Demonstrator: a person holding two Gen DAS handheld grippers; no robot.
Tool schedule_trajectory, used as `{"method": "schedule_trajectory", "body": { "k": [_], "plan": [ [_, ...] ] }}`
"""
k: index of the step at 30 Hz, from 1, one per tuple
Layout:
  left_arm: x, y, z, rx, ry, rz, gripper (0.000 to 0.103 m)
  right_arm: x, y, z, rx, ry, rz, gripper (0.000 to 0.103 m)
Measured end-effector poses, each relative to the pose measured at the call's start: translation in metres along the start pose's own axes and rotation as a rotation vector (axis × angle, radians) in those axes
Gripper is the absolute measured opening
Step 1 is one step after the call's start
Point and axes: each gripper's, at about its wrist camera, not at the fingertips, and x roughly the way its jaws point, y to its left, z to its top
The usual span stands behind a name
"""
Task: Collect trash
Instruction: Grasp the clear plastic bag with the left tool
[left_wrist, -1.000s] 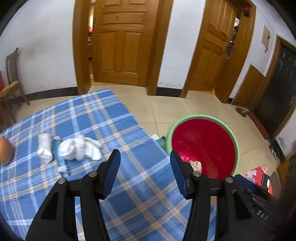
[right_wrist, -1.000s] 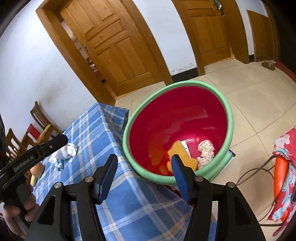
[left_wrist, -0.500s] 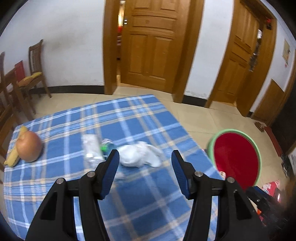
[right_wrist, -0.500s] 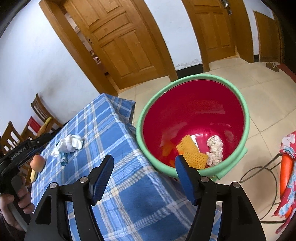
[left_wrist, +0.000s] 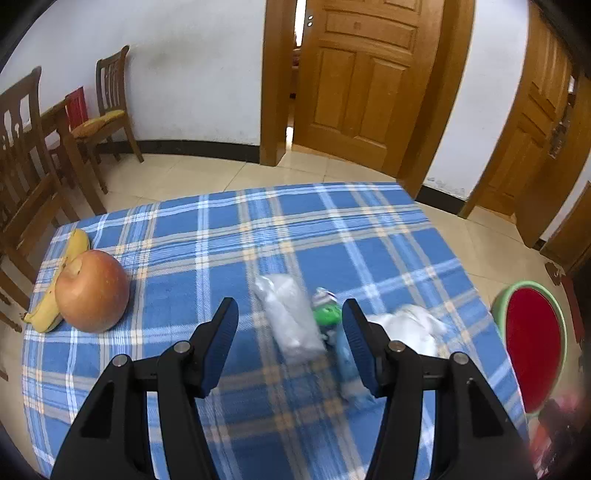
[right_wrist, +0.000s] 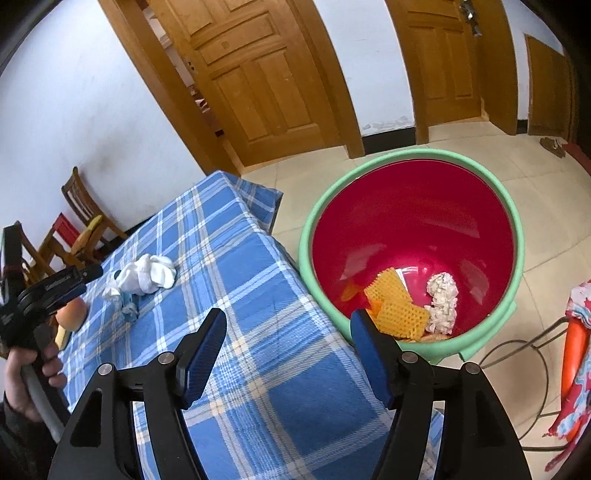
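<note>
The bench (left_wrist: 229, 229), covered in a blue plaid cloth, fills the left wrist view, and the red bin (right_wrist: 413, 236) with its green rim stands on the floor just beside the bench's end. The left hand-held gripper (left_wrist: 290, 332) hangs over the cloth with its jaws apart and empty; between and just beyond its fingertips lie three pieces of trash: a clear crumpled plastic bag (left_wrist: 290, 321), a green-and-blue wrapper (left_wrist: 327, 317) touching the bag, and a white wad of tissue (left_wrist: 406, 328) beside the right fingertip. The right hand-held gripper (right_wrist: 288, 339) has just been opening, nothing between its jaws, and it is held over the bench edge next to the bin. One apple (left_wrist: 92, 291) and one banana (left_wrist: 61, 284) sit touching at the far left. Only the right wrist view shows inside the bin: two yellow mesh pieces (right_wrist: 397, 304) and one whitish wad (right_wrist: 441, 301). It also shows the person's hand (right_wrist: 31, 373) on the left tool's handle.
</note>
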Motion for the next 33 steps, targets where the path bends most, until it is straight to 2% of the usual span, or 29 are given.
{"method": "schedule_trajectory", "body": {
  "k": [8, 10, 14, 22, 33],
  "plan": [
    [0.032, 0.011, 0.001, -0.034, 0.082, -0.021, 0.057, 0.010, 0.009, 0.000, -0.020, 0.023, -0.006, 0.071],
    [0.038, 0.011, 0.001, -0.040, 0.098, -0.026, 0.052, 0.013, 0.011, 0.000, -0.023, 0.027, -0.006, 0.071],
    [0.047, 0.012, -0.002, -0.059, 0.127, -0.083, 0.033, 0.015, 0.013, -0.001, -0.027, 0.035, -0.007, 0.071],
    [0.039, 0.018, -0.008, -0.082, 0.108, -0.119, 0.029, 0.020, 0.025, 0.001, -0.057, 0.045, 0.005, 0.071],
    [-0.001, 0.046, -0.030, -0.150, 0.025, -0.104, 0.029, 0.044, 0.071, 0.009, -0.159, 0.069, 0.059, 0.072]
  ]
}}
